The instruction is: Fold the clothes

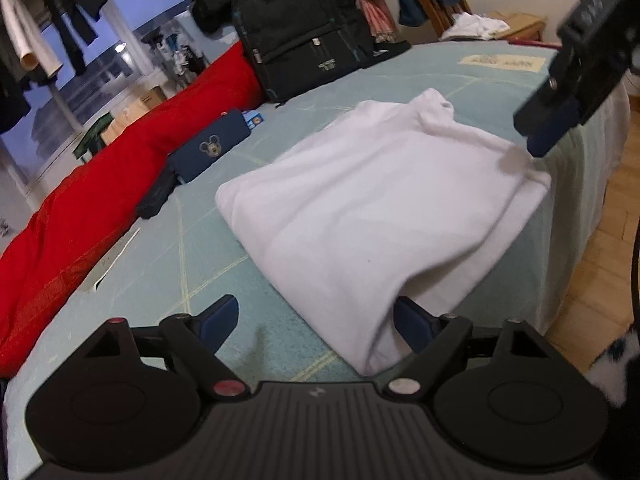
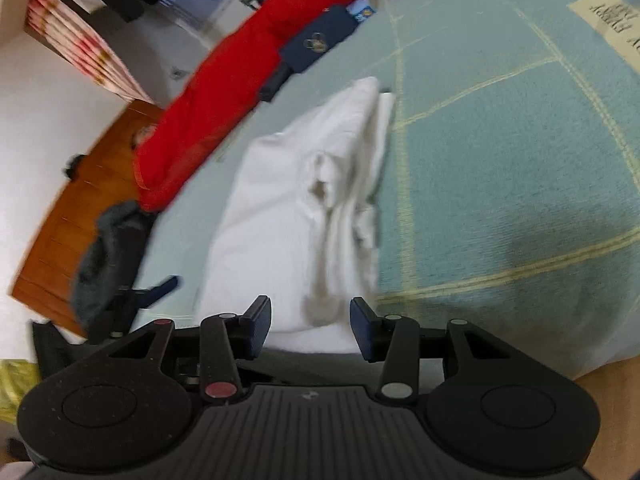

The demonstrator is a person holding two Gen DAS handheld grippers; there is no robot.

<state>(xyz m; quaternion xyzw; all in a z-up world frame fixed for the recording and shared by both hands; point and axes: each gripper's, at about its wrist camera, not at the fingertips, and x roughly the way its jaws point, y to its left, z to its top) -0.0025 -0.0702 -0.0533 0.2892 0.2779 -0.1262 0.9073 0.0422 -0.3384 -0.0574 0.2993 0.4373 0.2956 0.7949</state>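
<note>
Two claws, both released: left claw [image 1: 316,322] spread wide around the near corner of a folded white garment [image 1: 376,200], right claw [image 2: 310,322] parted at its other end. Garment flat on a pale green bedspread [image 1: 168,248], red quilt [image 1: 100,192] far left.

No legible text anywhere.

Soft, even indoor light; dusk-blue shows through the window [image 1: 116,40]. Fisheye bends both views at the edges. The right wrist view is motion-blurred, smearing the white garment [image 2: 304,208].
</note>
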